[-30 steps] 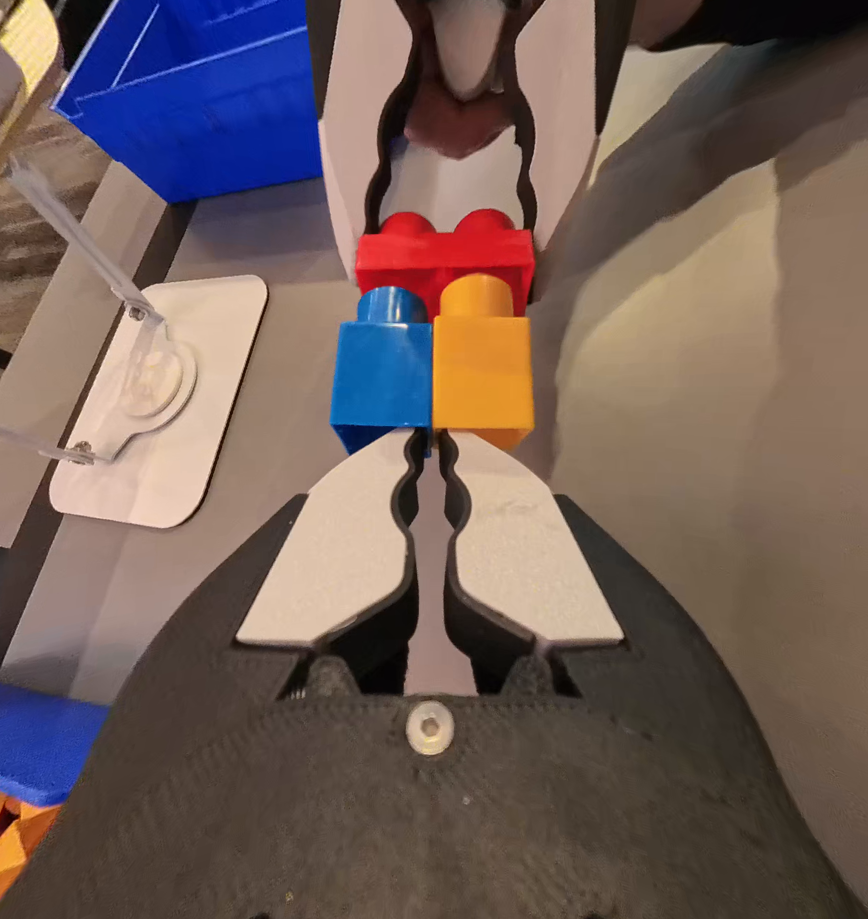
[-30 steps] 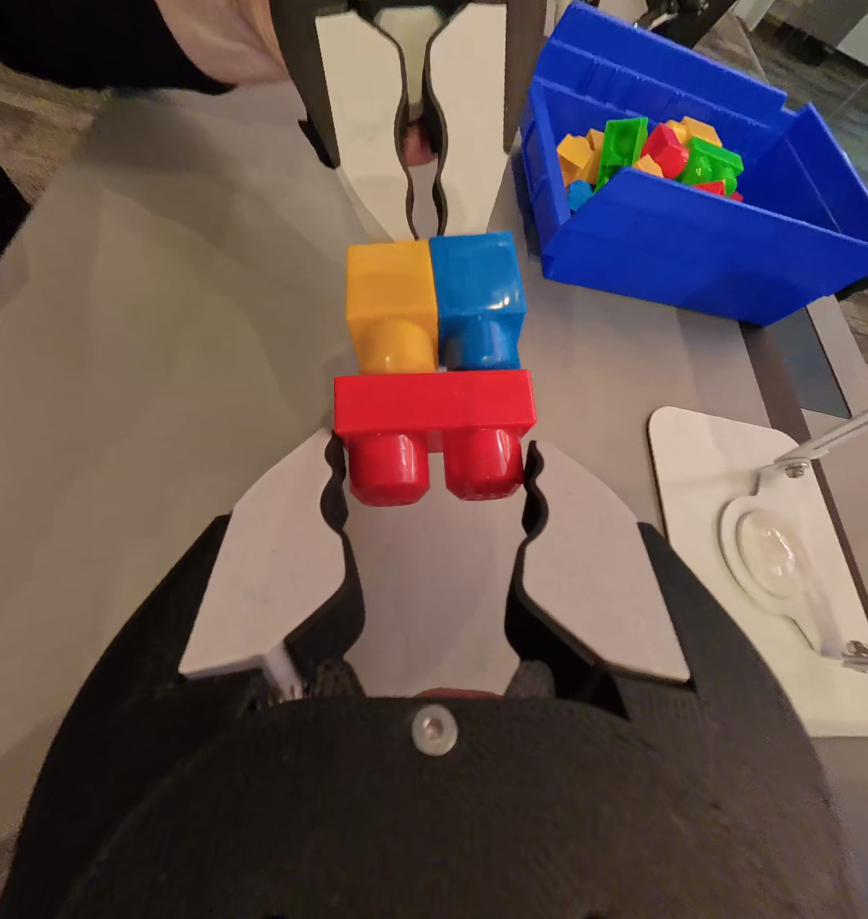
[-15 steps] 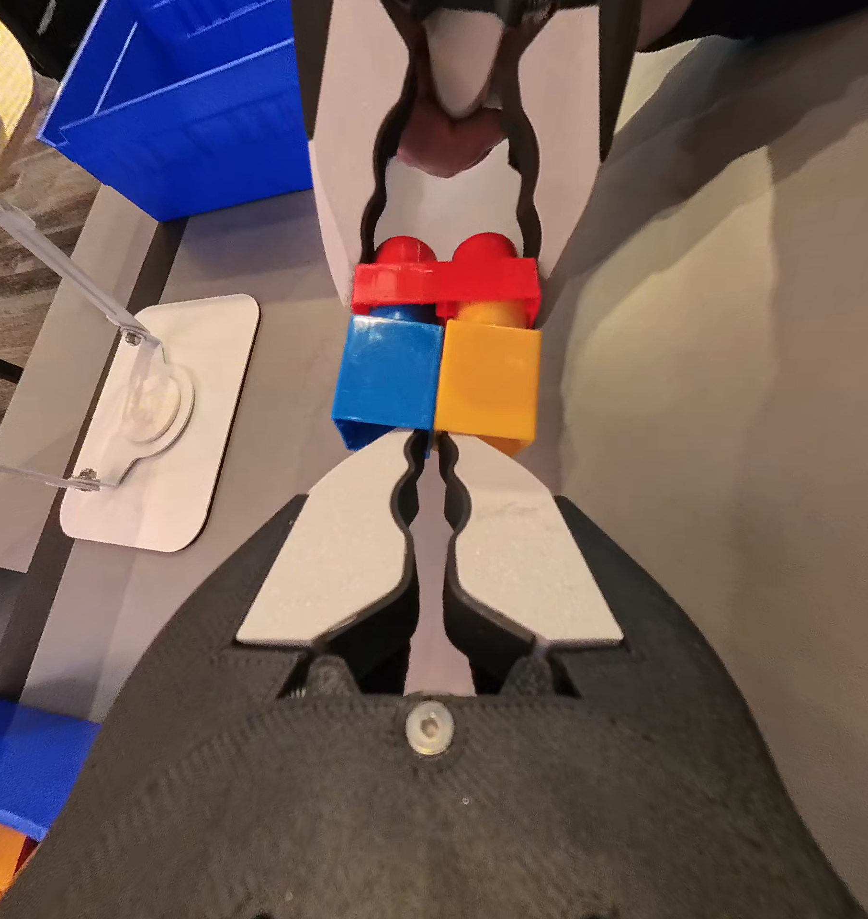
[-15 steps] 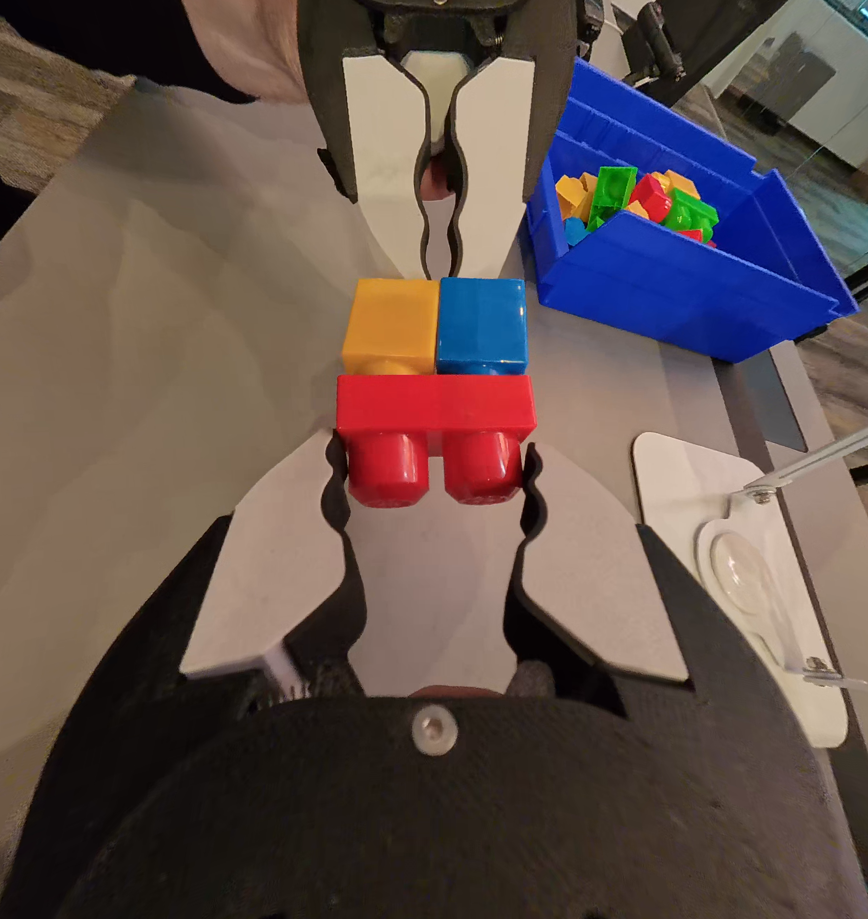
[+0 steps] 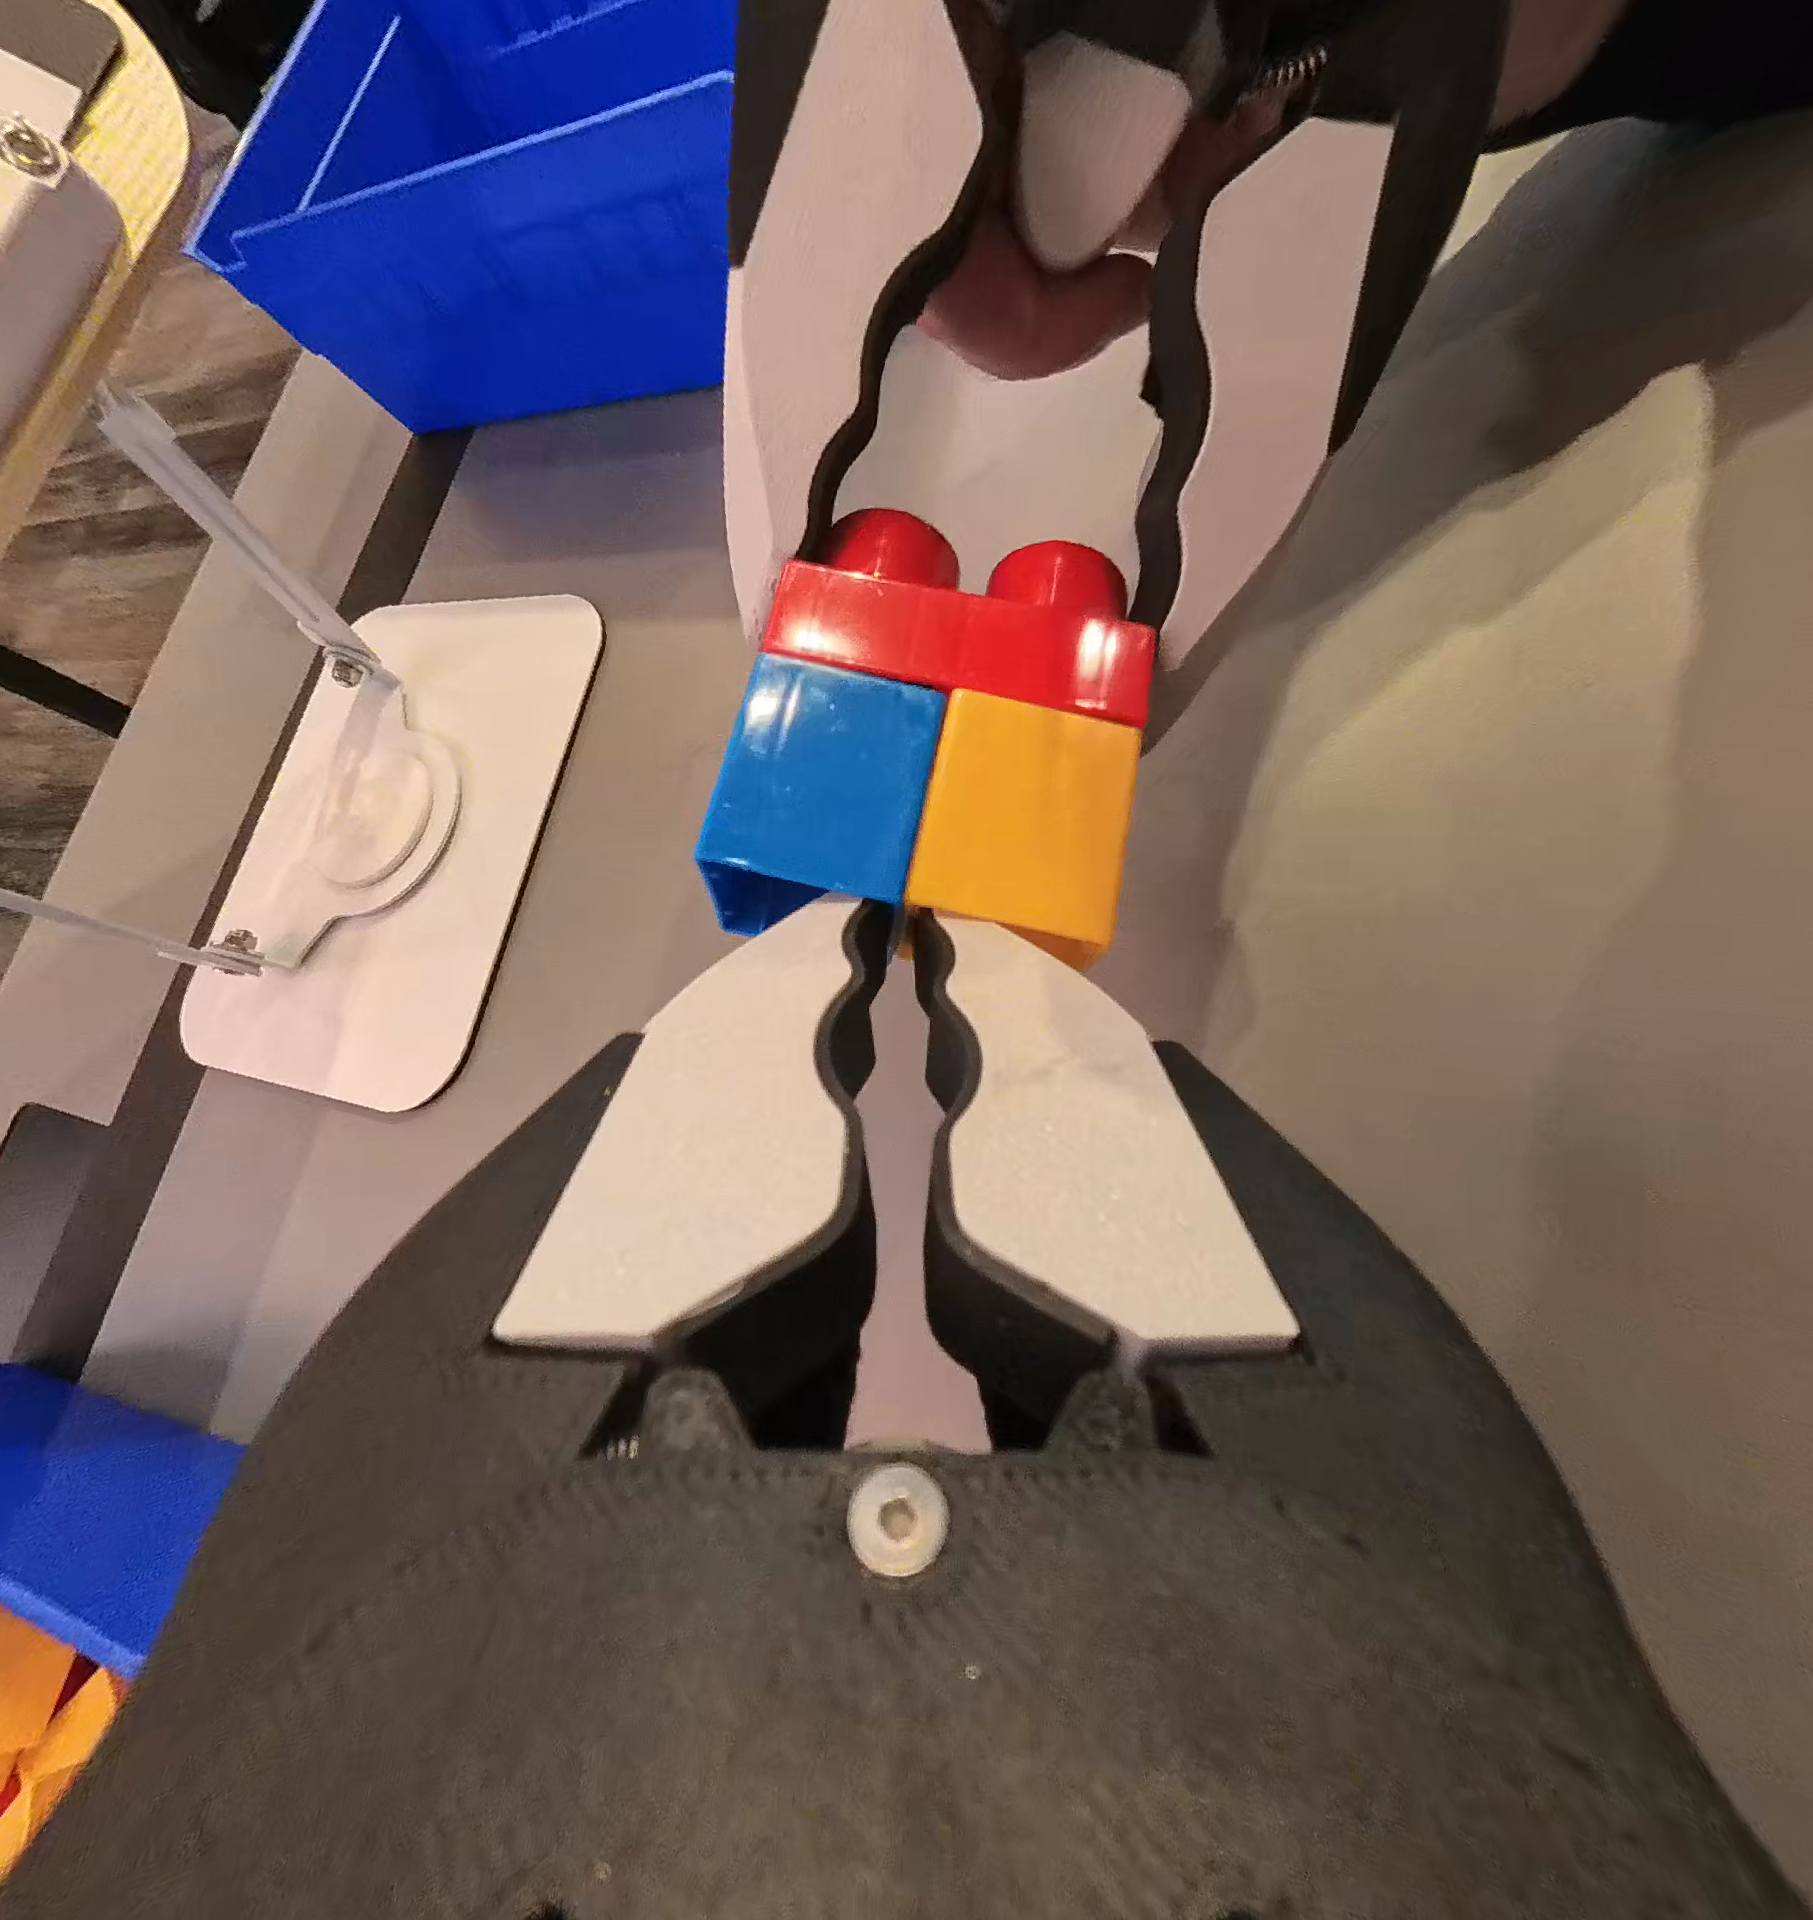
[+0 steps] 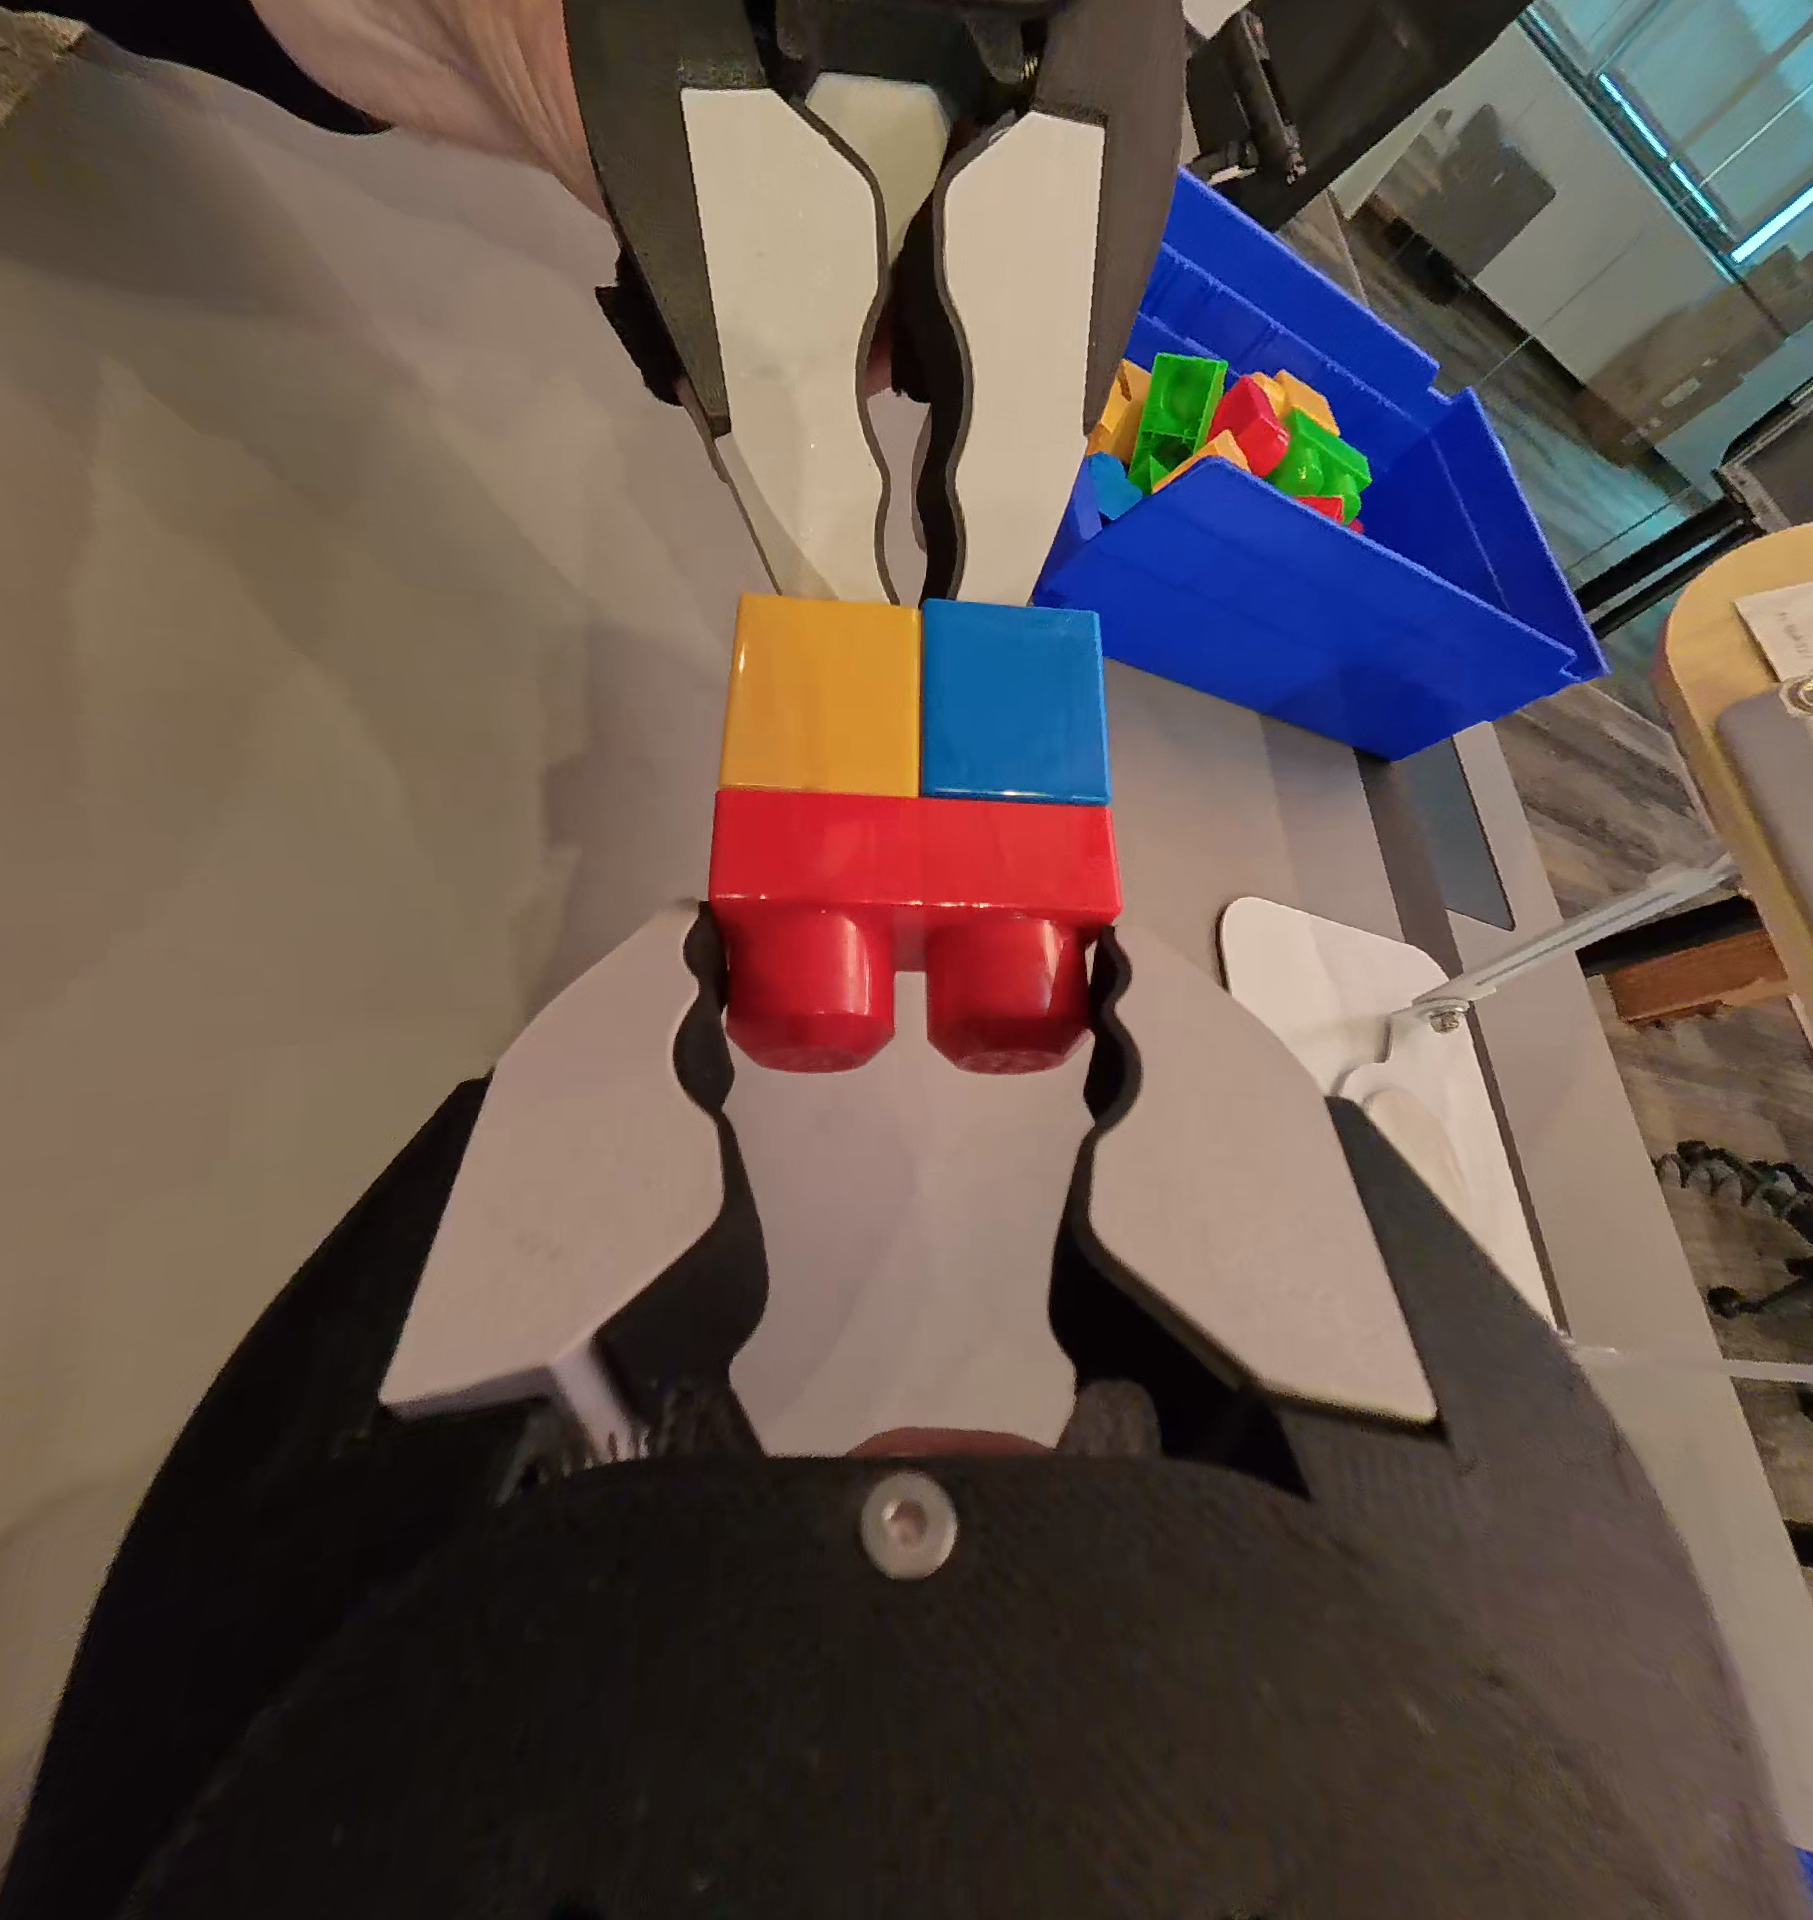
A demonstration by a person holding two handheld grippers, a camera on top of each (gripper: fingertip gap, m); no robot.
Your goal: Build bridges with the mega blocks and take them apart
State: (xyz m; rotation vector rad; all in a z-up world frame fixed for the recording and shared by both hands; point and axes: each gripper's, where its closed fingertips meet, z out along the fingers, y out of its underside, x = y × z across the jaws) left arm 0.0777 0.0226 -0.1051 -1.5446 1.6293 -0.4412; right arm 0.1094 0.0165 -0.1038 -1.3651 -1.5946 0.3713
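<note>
Since a second ago the studs of the blue block (image 5: 824, 774) and orange block (image 5: 1027, 816) have vanished inside the red block (image 5: 969, 639): we have pressed the two halves together, and the seam now looks flush in both wrist views.

What the coming move turns on, as we judge it, is the line running between our two grippers. The small bridge hangs in the air above the grey table (image 6: 258, 623), its stacking axis pointing from one gripper straight to the other. From our left gripper (image 5: 894, 920) the stack lies at twelve o'clock, blue and orange nearest, red beyond. From our right gripper (image 6: 907, 982) it also lies at twelve o'clock, red nearest, its long side spanning the jaws.

Our right jaws stand wide and clamp the red block's two studs, one pad against each outer stud. Our left jaws are nearly closed, their tips slipped under the blue and orange blocks where the two meet; they seem to pinch the adjoining walls, though the contact itself is hidden.

The blue bin (image 6: 1328, 634) of spare blocks sits at two o'clock in the right view.
</note>
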